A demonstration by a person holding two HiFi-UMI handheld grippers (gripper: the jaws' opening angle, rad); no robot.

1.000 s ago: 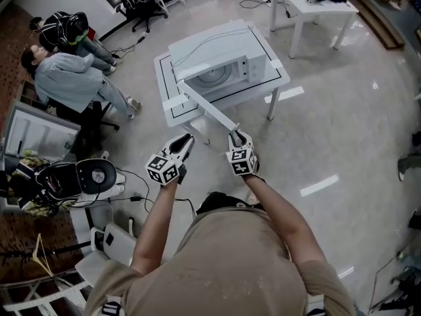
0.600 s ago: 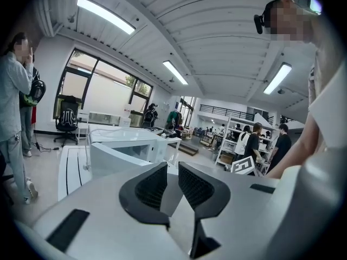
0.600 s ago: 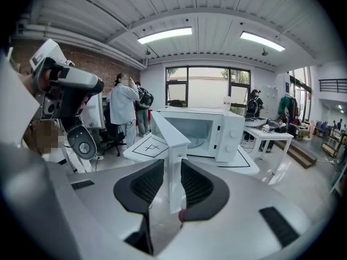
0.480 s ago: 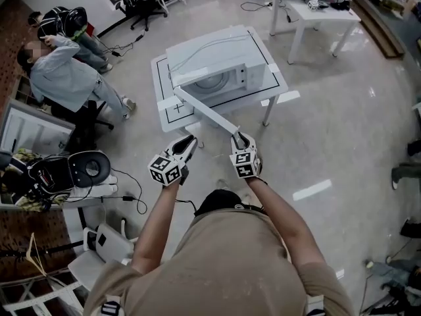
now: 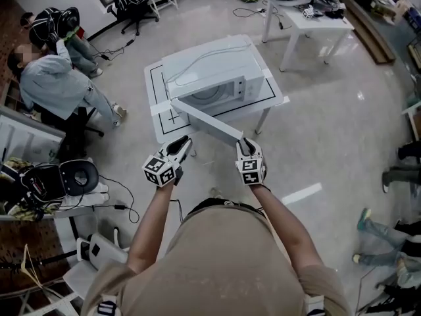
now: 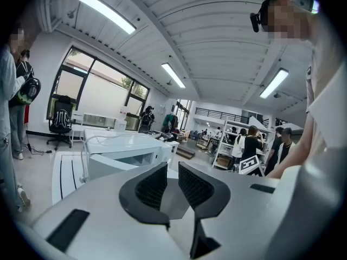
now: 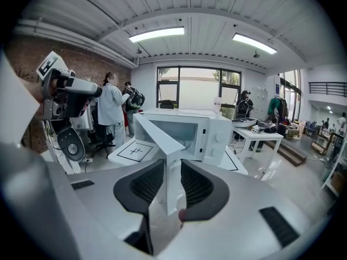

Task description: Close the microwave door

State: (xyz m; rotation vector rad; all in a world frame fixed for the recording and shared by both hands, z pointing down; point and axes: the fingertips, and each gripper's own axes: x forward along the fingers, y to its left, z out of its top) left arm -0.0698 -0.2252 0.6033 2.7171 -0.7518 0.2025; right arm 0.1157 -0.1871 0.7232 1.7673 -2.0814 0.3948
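A white microwave stands on a low white table, its door swung out towards me. My right gripper is shut on the door's free edge. In the right gripper view the door runs upright between the pads of the right gripper, with the microwave behind it. My left gripper hovers left of the door, below the table's front edge, touching nothing. In the left gripper view the left gripper is shut and empty, with the microwave ahead of it.
People sit on chairs at the far left. A second white table with items on it stands at the back right. A black round device and cables lie on the floor at left. Someone's legs show at the right edge.
My right gripper, still clamped on the door edge, has carried it a little to the right, so the door stands at a narrower angle to the microwave front. The left gripper has stayed beside it.
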